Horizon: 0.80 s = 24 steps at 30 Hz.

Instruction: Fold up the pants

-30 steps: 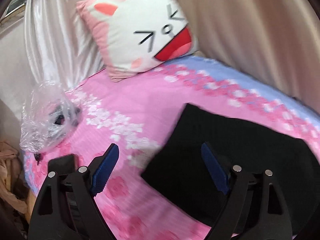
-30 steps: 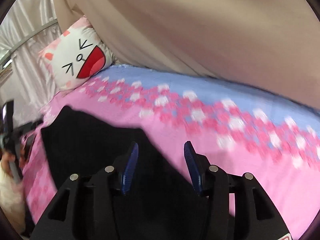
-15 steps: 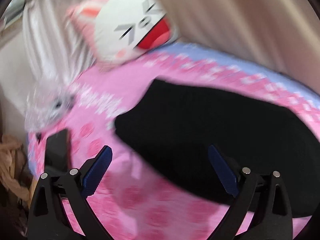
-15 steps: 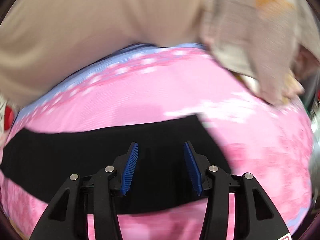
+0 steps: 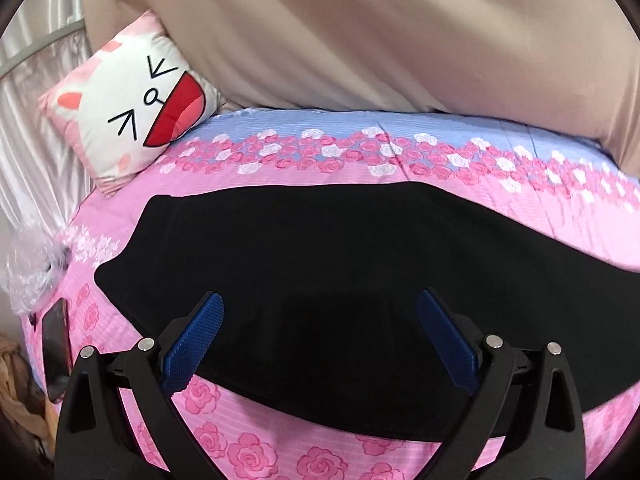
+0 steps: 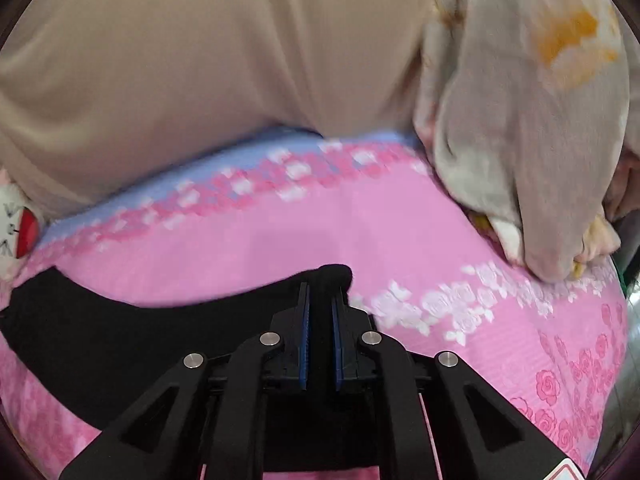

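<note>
From the left wrist camera we see the black fabric pants [image 5: 320, 264] spread flat across the middle of the bed [image 5: 580, 216], which is covered in a pink rose-print sheet with a pale blue band along its far edge. Our left gripper [image 5: 320, 312] hangs over the near edge of the pants with its blue-padded fingers [image 5: 196, 336] spread wide, released and grasping nothing. A square white and pink cartoon-cat pillow [image 5: 136, 104] leans at the far left corner of the bed against a beige curtain [image 5: 380, 32]. A crumpled clear plastic bag [image 5: 32, 268] sits at the left edge, and just below it lies a dark flat object, probably a phone [image 5: 56, 352].

From the right wrist camera we see our right gripper [image 6: 320, 300] clenched on one end of the pants [image 6: 120, 340], a black fold of cloth bulging just past the fingertips. The rest of the garment trails left along the bed's [image 6: 400, 232] near edge. A rumpled cream blanket with yellow patches [image 6: 520, 120] is heaped at the far right corner, though this view is blurred.
</note>
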Tool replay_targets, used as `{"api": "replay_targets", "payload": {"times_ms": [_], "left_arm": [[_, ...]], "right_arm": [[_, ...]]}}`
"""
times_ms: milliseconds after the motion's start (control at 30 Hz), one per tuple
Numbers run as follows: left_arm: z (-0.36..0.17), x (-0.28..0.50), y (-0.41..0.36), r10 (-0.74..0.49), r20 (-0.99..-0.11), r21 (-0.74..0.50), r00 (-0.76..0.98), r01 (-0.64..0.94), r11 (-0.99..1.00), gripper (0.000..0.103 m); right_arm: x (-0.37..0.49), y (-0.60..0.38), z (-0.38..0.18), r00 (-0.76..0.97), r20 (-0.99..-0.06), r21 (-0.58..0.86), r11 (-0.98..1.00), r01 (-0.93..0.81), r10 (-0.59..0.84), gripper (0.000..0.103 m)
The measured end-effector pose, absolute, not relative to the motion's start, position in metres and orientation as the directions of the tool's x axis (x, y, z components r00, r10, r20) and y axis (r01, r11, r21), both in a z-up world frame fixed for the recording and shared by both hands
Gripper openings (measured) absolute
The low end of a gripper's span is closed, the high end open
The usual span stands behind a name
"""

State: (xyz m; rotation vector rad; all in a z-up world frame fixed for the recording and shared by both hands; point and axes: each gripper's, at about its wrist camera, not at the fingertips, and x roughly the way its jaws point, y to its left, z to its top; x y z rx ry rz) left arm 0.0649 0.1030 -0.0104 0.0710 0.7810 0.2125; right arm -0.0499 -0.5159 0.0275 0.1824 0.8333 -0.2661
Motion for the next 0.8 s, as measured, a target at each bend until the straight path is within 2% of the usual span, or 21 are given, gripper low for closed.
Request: {"api": "replay_targets", "payload": {"times_ms": [33, 67, 133, 167, 200, 267, 333, 433, 500, 533, 567, 633, 667, 733, 800], "left_arm": [[-0.013, 0.067, 0.101, 0.213, -0.698, 0.142, 0.683, -0.16, 0.977, 0.096], [-0.019, 0.07, 0.101, 0.209, -0.709, 0.141, 0.674, -0.155, 0.978, 0.096], [-0.031, 0.074, 0.102, 0.221, -0.732, 0.157, 0.644, -0.156, 0.975, 0.096], [-0.035, 0.075, 0.103, 0.223, -0.739, 0.162, 0.636, -0.154, 0.975, 0.096], [-0.037, 0.074, 0.104, 0.224, -0.742, 0.162, 0.632, -0.156, 0.974, 0.096], [-0.04, 0.074, 0.108, 0.213, -0.742, 0.147, 0.635, -0.156, 0.977, 0.096], [-0.045, 0.075, 0.112, 0.212, -0.747, 0.136, 0.631, -0.167, 0.976, 0.096], [-0.051, 0.073, 0.12, 0.203, -0.756, 0.111, 0.622, -0.184, 0.977, 0.096], [-0.051, 0.07, 0.133, 0.206, -0.759, 0.104, 0.617, -0.197, 0.975, 0.096], [-0.05, 0.068, 0.141, 0.217, -0.758, 0.107, 0.614, -0.211, 0.972, 0.096], [-0.05, 0.065, 0.152, 0.235, -0.757, 0.112, 0.609, -0.234, 0.966, 0.096], [-0.046, 0.054, 0.182, 0.254, -0.749, 0.083, 0.612, -0.294, 0.952, 0.096], [-0.045, 0.049, 0.196, 0.26, -0.745, 0.065, 0.614, -0.322, 0.945, 0.096], [-0.05, 0.042, 0.229, 0.292, -0.752, 0.049, 0.591, -0.392, 0.919, 0.096], [-0.059, 0.037, 0.254, 0.315, -0.77, 0.046, 0.554, -0.445, 0.894, 0.096]], "right_arm": [[-0.045, -0.522, 0.008, 0.594, -0.788, 0.047, 0.946, 0.32, -0.161, 0.012], [-0.051, -0.524, 0.003, 0.624, -0.768, 0.087, 0.942, 0.325, -0.144, 0.014], [-0.061, -0.522, 0.016, 0.64, -0.753, 0.117, 0.927, 0.357, -0.152, 0.017], [-0.071, -0.514, 0.031, 0.673, -0.716, 0.105, 0.923, 0.369, -0.188, 0.022], [-0.076, -0.506, 0.041, 0.692, -0.695, 0.097, 0.927, 0.361, -0.196, 0.022], [-0.083, -0.481, 0.058, 0.735, -0.665, 0.133, 0.949, 0.288, -0.13, 0.022], [-0.079, -0.461, 0.051, 0.718, -0.694, 0.151, 0.964, 0.219, -0.054, 0.021], [-0.067, -0.461, 0.003, 0.591, -0.796, 0.059, 0.954, 0.295, -0.133, 0.021], [-0.077, -0.477, 0.005, 0.64, -0.763, 0.18, 0.925, 0.336, -0.084, 0.019], [-0.083, -0.482, 0.01, 0.636, -0.764, 0.193, 0.902, 0.385, -0.108, 0.022], [-0.09, -0.482, 0.019, 0.645, -0.748, 0.182, 0.886, 0.427, -0.157, 0.029], [-0.099, -0.47, 0.031, 0.685, -0.715, 0.202, 0.895, 0.398, -0.143, 0.03], [-0.098, -0.461, 0.031, 0.683, -0.719, 0.198, 0.902, 0.383, -0.132, 0.038], [-0.094, -0.448, 0.02, 0.647, -0.745, 0.14, 0.909, 0.391, -0.163, 0.049], [-0.091, -0.443, 0.003, 0.597, -0.778, 0.101, 0.898, 0.429, -0.197, 0.049]]}}
